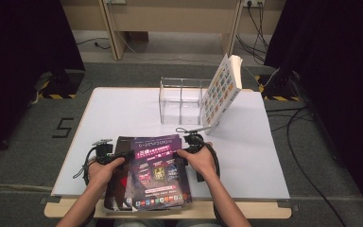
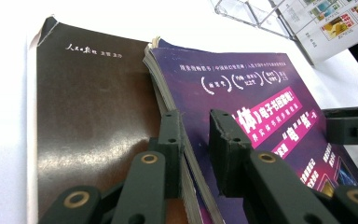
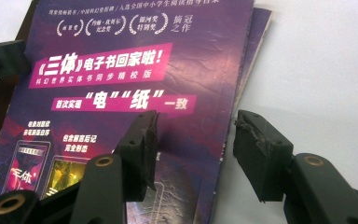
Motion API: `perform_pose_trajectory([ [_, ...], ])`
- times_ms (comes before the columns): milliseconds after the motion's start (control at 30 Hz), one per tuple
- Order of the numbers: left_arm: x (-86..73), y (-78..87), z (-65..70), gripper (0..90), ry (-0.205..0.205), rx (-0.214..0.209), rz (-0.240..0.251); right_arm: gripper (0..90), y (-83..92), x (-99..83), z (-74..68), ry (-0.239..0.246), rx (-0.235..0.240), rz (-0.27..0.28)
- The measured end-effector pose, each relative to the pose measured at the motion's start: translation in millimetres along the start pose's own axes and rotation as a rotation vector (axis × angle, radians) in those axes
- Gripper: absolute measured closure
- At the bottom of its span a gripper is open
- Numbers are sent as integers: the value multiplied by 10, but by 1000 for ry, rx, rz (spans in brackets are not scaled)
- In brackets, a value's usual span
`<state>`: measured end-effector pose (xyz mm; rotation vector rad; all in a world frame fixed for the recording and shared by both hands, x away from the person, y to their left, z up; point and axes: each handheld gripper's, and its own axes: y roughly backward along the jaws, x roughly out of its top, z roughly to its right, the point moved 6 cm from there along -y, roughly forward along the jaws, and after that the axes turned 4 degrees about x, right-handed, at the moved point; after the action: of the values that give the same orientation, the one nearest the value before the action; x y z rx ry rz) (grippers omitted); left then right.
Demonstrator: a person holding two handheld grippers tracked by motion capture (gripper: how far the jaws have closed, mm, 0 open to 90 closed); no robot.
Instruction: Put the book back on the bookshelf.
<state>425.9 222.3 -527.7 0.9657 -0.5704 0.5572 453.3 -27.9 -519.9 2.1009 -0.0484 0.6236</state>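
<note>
purple book (image 3: 135,70) reading "三体", left gripper (image 2: 193,144) fingers clamping its edge, right gripper (image 3: 193,149) fingers wide.

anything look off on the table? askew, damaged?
Yes. The purple magazine lies skewed on a dark book, not squared with it, and its lower end overhangs the table's front edge. The dark book's far corner looks torn. A colourful book leans tilted against the clear holder.

- purple magazine (image 1: 157,165): one, on the tabletop (image 1: 118,113)
- dark brown book (image 2: 84,116): one, under it
- leaning book with tiled cover (image 1: 222,90): one
- clear acrylic holder (image 1: 180,101): one, two compartments
- claws: two, left claw (image 2: 196,140), right claw (image 3: 196,149)
</note>
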Motion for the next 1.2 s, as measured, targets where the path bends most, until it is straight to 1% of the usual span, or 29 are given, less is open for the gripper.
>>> perform_pose_trajectory([
  [33,-1,-1,0,744,-2,0,-1,494,-2,4,12,4,0,2],
  [133,1,-1,2,744,-8,2,-3,488,-5,2,12,-18,9,-8],
  [200,2,1,6,745,-16,5,-4,484,-7,3,16,-12,11,-7],
  [267,6,1,16,745,-27,10,-3,477,-6,0,9,-18,12,-9],
  [367,15,7,26,744,-50,8,-3,473,-6,-1,4,-16,7,-12],
  [433,14,6,27,743,-52,7,-2,469,-6,-1,4,-4,5,-15],
  [533,17,6,34,743,-63,10,1,466,-3,-2,5,-16,5,-19],
  [600,21,3,33,742,-74,12,-5,464,-1,-5,0,-28,2,-21],
  [633,23,-1,30,740,-70,11,-11,463,0,-5,-2,-27,2,-23],
  [767,40,-21,23,744,-67,18,-22,463,-3,0,-1,-11,-2,-25],
  [933,66,-19,34,761,-90,30,-39,461,3,0,2,-12,-4,-29],
  [967,73,-17,34,768,-99,32,-41,461,7,-3,-1,-22,-7,-32],
  [1067,90,-21,40,794,-114,37,-44,462,15,0,9,-11,-5,-26],
  [1200,100,-49,55,796,-129,40,-59,461,22,2,6,-11,-1,-31],
])
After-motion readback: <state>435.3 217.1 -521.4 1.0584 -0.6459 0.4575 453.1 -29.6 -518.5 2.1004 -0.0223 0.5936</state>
